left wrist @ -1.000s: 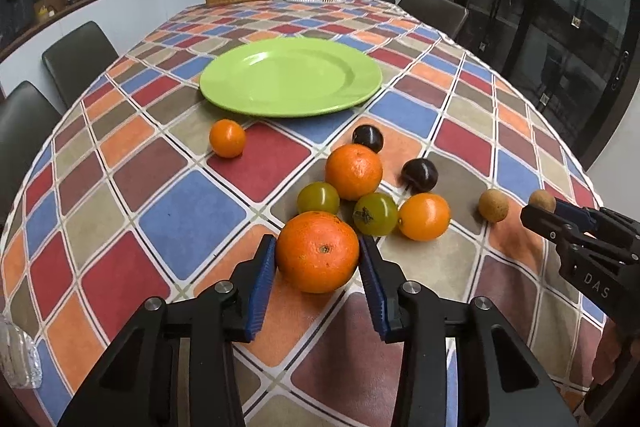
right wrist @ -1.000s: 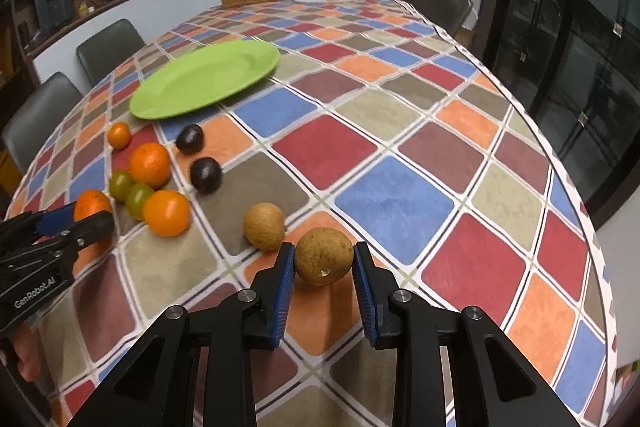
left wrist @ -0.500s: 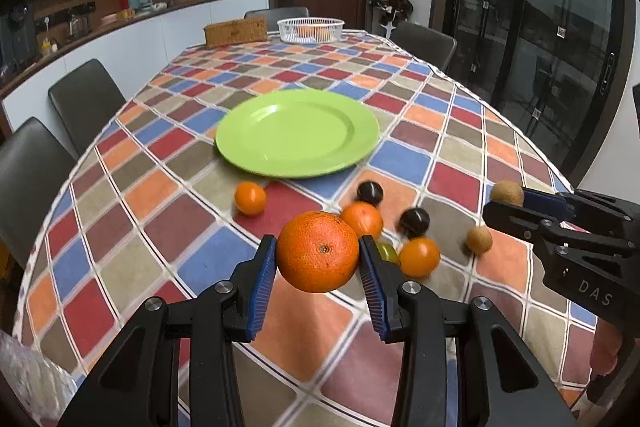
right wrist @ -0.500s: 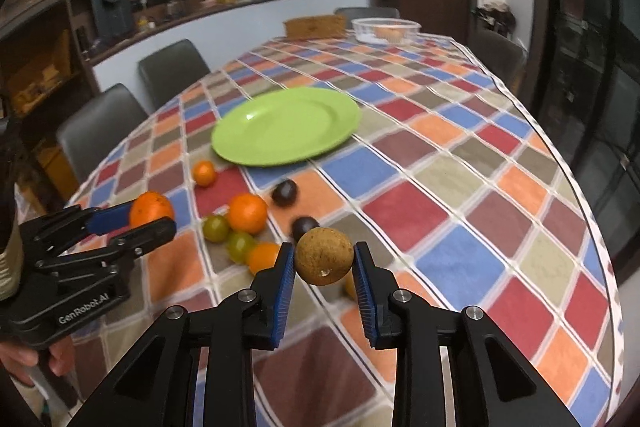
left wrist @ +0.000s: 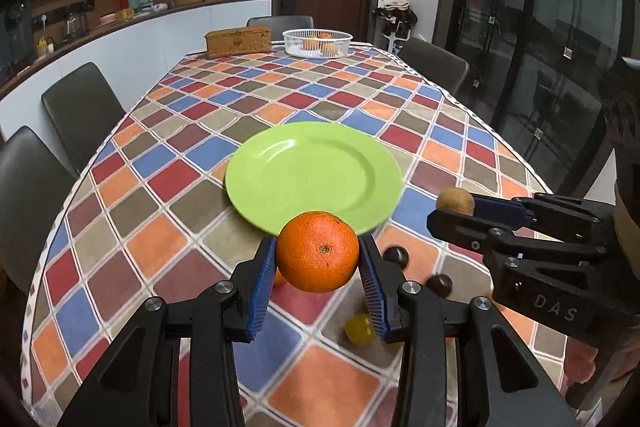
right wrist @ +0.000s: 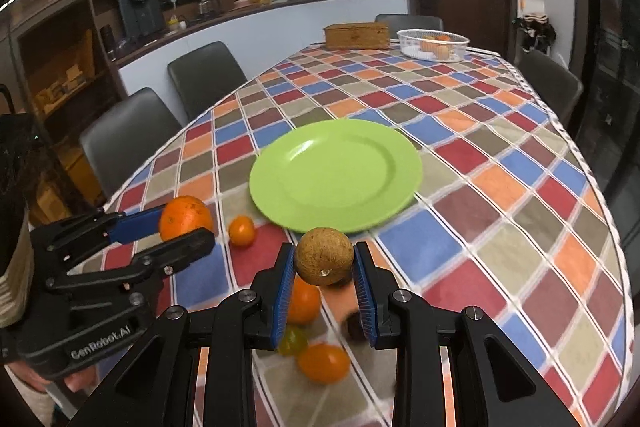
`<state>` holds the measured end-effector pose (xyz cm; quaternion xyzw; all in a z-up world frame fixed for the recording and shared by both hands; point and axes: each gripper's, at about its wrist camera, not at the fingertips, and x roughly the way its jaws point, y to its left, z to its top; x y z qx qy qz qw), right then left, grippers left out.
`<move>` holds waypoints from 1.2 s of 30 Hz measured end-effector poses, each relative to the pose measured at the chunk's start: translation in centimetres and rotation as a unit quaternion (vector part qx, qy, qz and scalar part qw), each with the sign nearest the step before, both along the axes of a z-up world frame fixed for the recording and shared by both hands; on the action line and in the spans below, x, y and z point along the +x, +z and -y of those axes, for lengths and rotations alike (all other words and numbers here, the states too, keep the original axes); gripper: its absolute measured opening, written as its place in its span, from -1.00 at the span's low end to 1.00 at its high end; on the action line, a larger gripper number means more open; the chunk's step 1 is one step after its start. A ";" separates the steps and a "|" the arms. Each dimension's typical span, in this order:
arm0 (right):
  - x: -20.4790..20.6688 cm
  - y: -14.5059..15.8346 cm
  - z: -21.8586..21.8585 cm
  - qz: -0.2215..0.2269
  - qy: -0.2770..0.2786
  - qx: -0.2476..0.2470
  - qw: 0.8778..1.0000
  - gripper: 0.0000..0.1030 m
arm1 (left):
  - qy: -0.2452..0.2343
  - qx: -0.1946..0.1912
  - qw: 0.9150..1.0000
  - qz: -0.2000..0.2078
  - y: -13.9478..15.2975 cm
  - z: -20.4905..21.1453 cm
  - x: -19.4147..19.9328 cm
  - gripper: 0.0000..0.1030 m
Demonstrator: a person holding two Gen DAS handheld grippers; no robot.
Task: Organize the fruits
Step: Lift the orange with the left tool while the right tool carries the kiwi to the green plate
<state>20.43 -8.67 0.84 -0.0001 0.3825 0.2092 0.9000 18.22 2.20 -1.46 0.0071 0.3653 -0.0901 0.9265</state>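
My left gripper (left wrist: 318,263) is shut on a large orange (left wrist: 318,257), held above the table just short of the green plate (left wrist: 316,171). My right gripper (right wrist: 324,263) is shut on a round brown fruit (right wrist: 325,255), also raised near the plate's (right wrist: 340,171) front edge. Each gripper shows in the other's view: the right one with the brown fruit (left wrist: 456,201) at the right, the left one with the orange (right wrist: 185,217) at the left. Below on the cloth lie a small orange (right wrist: 241,230), further oranges (right wrist: 323,362), green fruits (left wrist: 360,329) and dark plums (left wrist: 396,257).
A white basket (left wrist: 318,43) with fruit and a woven box (left wrist: 238,43) stand at the table's far end. Dark chairs (left wrist: 80,107) line the left side and far end. The chequered tablecloth (left wrist: 320,99) covers the whole table; its right edge (right wrist: 592,187) drops off near glass doors.
Both grippers have lifted their fruits off the table and moved toward the green plate; the remaining fruits now lie below and behind the fingers.
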 end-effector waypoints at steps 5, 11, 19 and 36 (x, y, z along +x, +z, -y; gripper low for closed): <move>2.9 0.1 -0.9 -0.016 0.009 0.006 1.000 -0.41 | -0.001 -0.005 1.000 -0.016 0.0 -0.4 2.3 -0.22; 6.3 -0.7 -1.5 -0.051 0.015 0.004 0.999 -0.41 | -0.005 -0.011 0.999 -0.039 -0.7 -0.6 5.3 -0.22; 9.6 -3.0 -2.3 -0.081 0.024 -0.012 0.996 -0.41 | -0.007 -0.015 0.997 -0.072 -3.0 -1.0 9.0 -0.22; 14.4 -6.2 -2.2 -0.117 0.025 -0.020 0.993 -0.41 | -0.012 -0.003 0.993 -0.114 -6.4 -0.4 13.9 -0.21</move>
